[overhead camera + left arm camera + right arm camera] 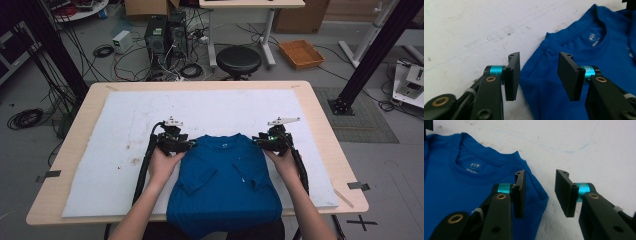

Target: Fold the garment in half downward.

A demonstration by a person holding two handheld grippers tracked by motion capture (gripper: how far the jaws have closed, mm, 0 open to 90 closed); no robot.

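Left gripper: its two black jaws stand apart, released, straddling the shoulder edge of a blue short-sleeved cotton T-shirt; the pads are not pressed on the cloth. One jaw stands over the white mat, the other over the blue fabric beside the ribbed collar, inside which a small white printed label shows.

Right gripper: the jaws are likewise parted and grasp nothing. One jaw stands over the opposite shoulder of the T-shirt, the other over bare white mat, with the shoulder seam's corner lying just below the gap.

High view: the left gripper and right gripper sit at the two shoulders of the T-shirt, each held by a hand whose forearm enters from the near edge. The garment lies flat, collar pointing away from the person, sleeves folded in over the chest, hem hanging over the near edge of the tabletop. It rests on the white mat, stained at the left, which covers most of the light wooden tabletop. Beyond stand a black round stool, computer towers amid cables, and an orange tray on the floor.
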